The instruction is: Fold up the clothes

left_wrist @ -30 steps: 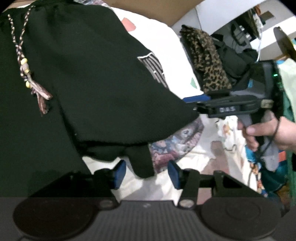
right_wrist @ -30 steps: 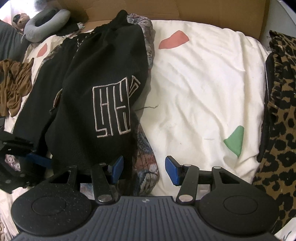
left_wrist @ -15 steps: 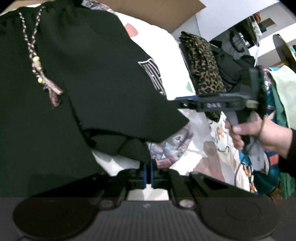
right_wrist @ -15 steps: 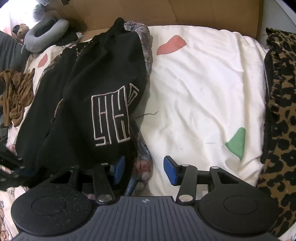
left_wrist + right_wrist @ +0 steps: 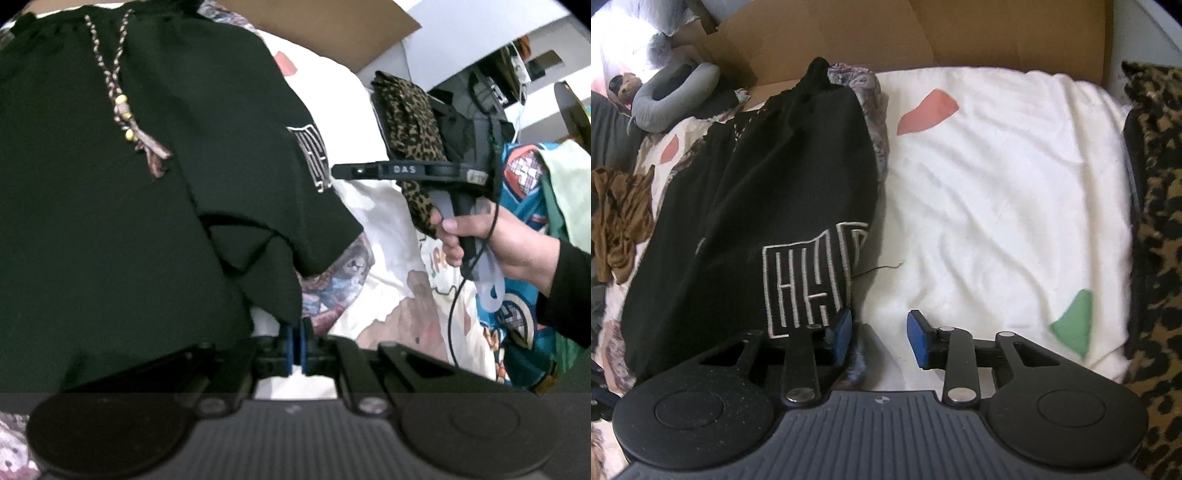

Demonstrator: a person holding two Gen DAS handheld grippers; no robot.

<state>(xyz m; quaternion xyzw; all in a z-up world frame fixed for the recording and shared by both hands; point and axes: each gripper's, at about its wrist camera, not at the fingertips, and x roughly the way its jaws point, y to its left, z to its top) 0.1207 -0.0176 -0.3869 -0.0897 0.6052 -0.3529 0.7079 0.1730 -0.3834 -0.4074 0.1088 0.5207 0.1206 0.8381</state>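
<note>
Black knit shorts with a braided drawstring and a white outlined emblem (image 5: 764, 229) are lying on the white bedsheet with coloured patches (image 5: 997, 177), partly over a patterned paisley garment (image 5: 875, 110).

Progress: folding is barely beginning. The shorts are lying lengthwise, one leg appearing to overlap the other, and no crosswise fold is showing; the hem end is being lifted rather than laid over. A judgement only: the hem-to-waist fold and the smoothing remain.

Tools: the left gripper (image 5: 295, 349) is pressing its blue pads together on a drooping corner of the black hem, pinching the cloth. The right gripper (image 5: 879, 332) is closing its jaws; its left pad is lying against the edge of the emblem leg, while the right pad is standing clear over the sheet. Whether cloth is sitting properly between the pads is hard to tell, since the hem is slipping out of sight below the fingers. In the left wrist view, the person's hand (image 5: 476, 232) is gripping that tool's handle.

Orientation: the long axis is running from the hem nearest the grippers to the gathered waistband (image 5: 816, 74) at the far cardboard panel (image 5: 960, 33). The drawstring tassel (image 5: 147, 147) is hanging on the front, facing up.
</note>
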